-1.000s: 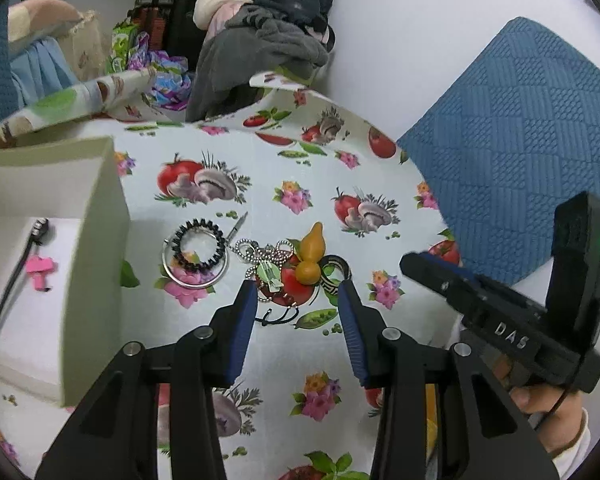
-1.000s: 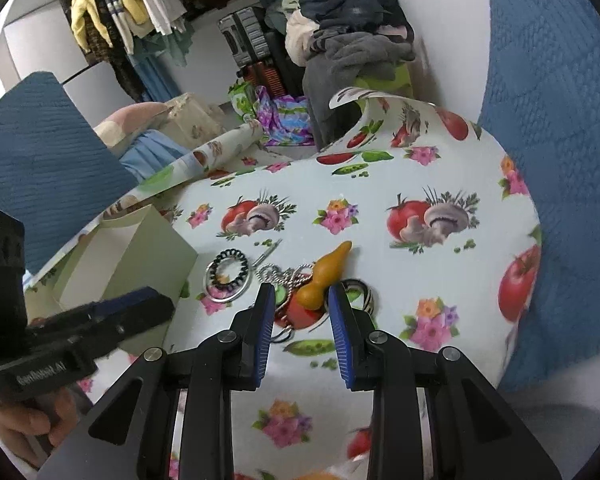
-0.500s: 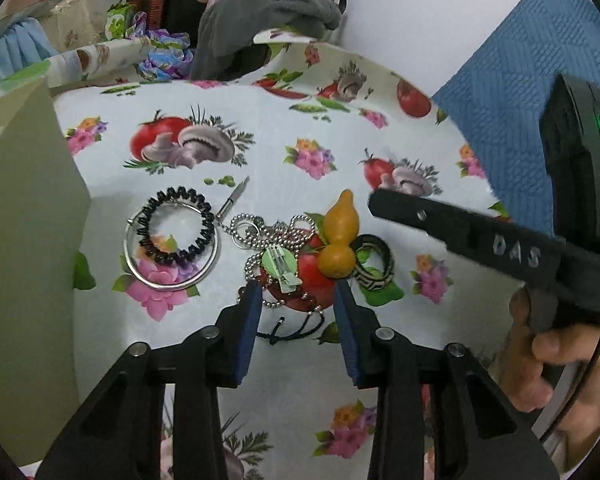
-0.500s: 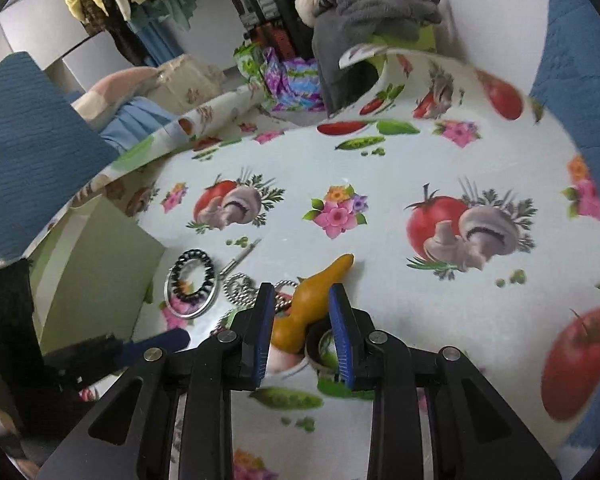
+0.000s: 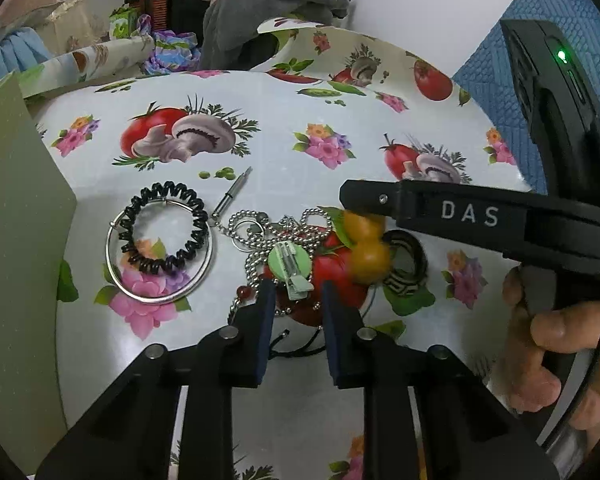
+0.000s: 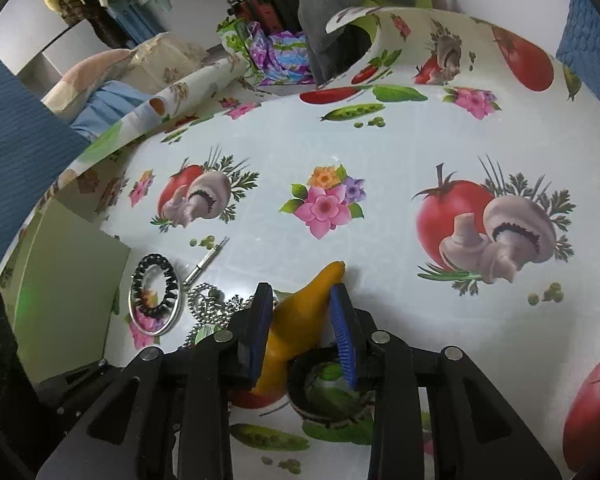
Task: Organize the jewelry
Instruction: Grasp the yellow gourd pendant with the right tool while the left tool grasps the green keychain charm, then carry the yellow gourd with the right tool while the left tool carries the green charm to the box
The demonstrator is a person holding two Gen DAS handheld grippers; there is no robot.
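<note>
Straddling now: right tongs (image 6: 300, 312) sit either side of the orange gourd charm (image 6: 300, 320), pads close, contact unclear.
Left tongs: left tongs (image 5: 296, 300) have just been closing, still apart, green hair clip (image 5: 291, 264) just ahead.
Nearby jewelry: ball chain (image 5: 256, 240), patterned ring (image 5: 410, 264), silver bangle (image 5: 160, 256) around a black coil tie (image 5: 164, 236).
Surface: desk (image 5: 300, 128) under a printed cloth.
Edge: pale green box (image 5: 16, 240) left.
</note>
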